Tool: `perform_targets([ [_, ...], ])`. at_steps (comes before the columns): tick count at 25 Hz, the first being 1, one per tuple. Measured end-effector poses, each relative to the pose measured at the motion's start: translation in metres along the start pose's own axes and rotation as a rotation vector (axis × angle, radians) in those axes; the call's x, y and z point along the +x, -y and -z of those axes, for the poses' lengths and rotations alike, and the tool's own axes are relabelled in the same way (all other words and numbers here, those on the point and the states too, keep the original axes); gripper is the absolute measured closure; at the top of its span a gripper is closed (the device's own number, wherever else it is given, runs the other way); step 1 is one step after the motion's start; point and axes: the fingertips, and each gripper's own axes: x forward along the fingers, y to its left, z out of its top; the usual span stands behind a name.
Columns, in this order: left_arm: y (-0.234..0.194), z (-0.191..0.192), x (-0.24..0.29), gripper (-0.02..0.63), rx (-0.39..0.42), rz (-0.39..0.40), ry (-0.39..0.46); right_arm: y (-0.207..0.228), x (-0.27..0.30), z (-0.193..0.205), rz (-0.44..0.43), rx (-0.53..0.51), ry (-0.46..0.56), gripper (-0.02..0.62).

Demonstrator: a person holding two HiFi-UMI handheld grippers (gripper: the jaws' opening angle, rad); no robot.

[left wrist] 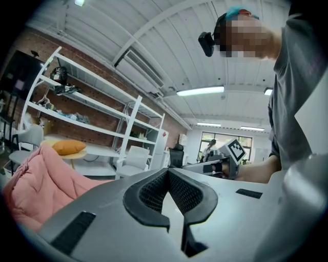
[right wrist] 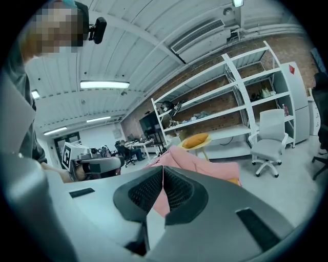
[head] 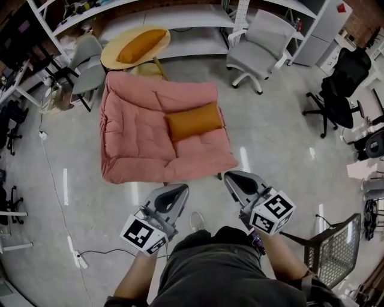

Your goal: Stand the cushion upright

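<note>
Left gripper [left wrist: 167, 171]: jaws closed tip to tip, nothing between the pads. Right gripper [right wrist: 162, 168]: likewise closed and empty. Both are held low in front of the person [head: 222, 270], side by side and apart, pointing nearly level toward the couch [head: 135, 129]; neither touches it. In the head view they sit just short of the couch's near edge, the left gripper below its middle and the right gripper below its right corner.

Cushion [head: 194, 121]: orange, oblong, lying flat on the right half of the couch, resting on the pink quilting. Its long axis runs across the head view from left to right, with the right end angled slightly toward the far side. Its broad face looks up. It lies well beyond both grippers, nearer the right one. In the right gripper view only an orange sliver of it shows past the right jaw, at the couch's edge.

Couch: pink, quilted, standing on the grey floor [head: 270, 138].

Second cushion [head: 142, 46]: same orange, lying flat on a round worktop [head: 111, 57] just behind the couch, long axis slanting up to the right in the head view.

Surroundings: grey office chair [head: 259, 45] to the right of the worktop; white shelves [head: 180, 18] along the far wall.
</note>
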Motion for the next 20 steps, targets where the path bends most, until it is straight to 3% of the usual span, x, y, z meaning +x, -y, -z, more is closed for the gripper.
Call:
perform_targets([
  [12,-0.074,-0.001,0.025,0.595,-0.023,-0.033,-0.006,0.046,0.062,-0.016,0.019,-0.015,-0.015,0.578],
  [20,-0.135,0.013,0.073,0.595,-0.054,-0.072,-0.046,0.118,0.119,-0.010,0.024,0.010,-0.062,0.578],
])
